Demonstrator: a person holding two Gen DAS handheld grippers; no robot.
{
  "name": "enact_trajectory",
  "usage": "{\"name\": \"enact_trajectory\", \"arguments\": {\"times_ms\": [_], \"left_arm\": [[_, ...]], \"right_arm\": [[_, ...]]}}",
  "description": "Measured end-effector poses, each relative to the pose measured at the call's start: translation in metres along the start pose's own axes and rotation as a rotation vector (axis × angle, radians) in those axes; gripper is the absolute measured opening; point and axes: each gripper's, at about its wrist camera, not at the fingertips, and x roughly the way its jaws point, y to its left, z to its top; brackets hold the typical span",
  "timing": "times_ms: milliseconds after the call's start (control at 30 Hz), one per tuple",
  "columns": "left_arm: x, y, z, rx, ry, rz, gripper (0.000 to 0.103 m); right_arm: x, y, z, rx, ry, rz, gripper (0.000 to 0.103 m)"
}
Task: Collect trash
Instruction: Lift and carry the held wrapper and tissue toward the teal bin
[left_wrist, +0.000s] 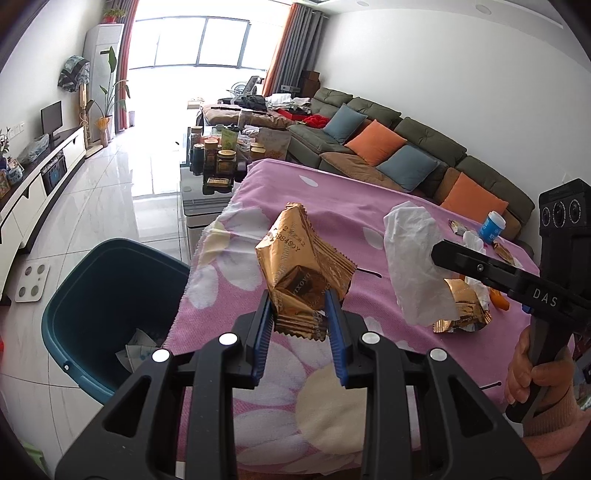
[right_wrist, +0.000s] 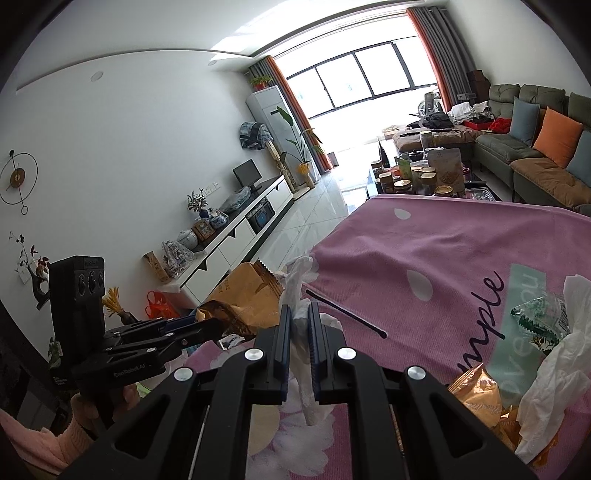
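My left gripper (left_wrist: 300, 299) is shut on a gold snack wrapper (left_wrist: 301, 258) and holds it above the pink flowered cloth (left_wrist: 332, 206), near the table's left edge. A teal bin (left_wrist: 107, 295) stands on the floor just left of the table, with paper scraps inside. My right gripper (right_wrist: 298, 314) is shut on a crumpled white tissue (right_wrist: 301, 295); the tissue also shows in the left wrist view (left_wrist: 413, 258), held above the table. The gold wrapper appears in the right wrist view (right_wrist: 240, 299) to the left of the tissue.
More trash lies on the cloth: gold wrappers (left_wrist: 461, 310), white tissues (right_wrist: 554, 373), a green-printed clear wrapper (right_wrist: 539, 317), a black stick (right_wrist: 347, 314) and a blue-capped bottle (left_wrist: 491, 225). A glass coffee table with jars (left_wrist: 218, 158) and a sofa (left_wrist: 388, 147) stand beyond.
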Motion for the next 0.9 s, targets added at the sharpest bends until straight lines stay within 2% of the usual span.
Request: {"name": "enact_trajectory", "arguments": {"times_ms": [900], "left_arm": [[-0.024, 0.063, 0.000, -0.106, -0.042, 0.124, 0.028]], "right_arm": [[0.066, 0.042, 0.015, -0.077, 0.088, 0.103, 0.008]]}}
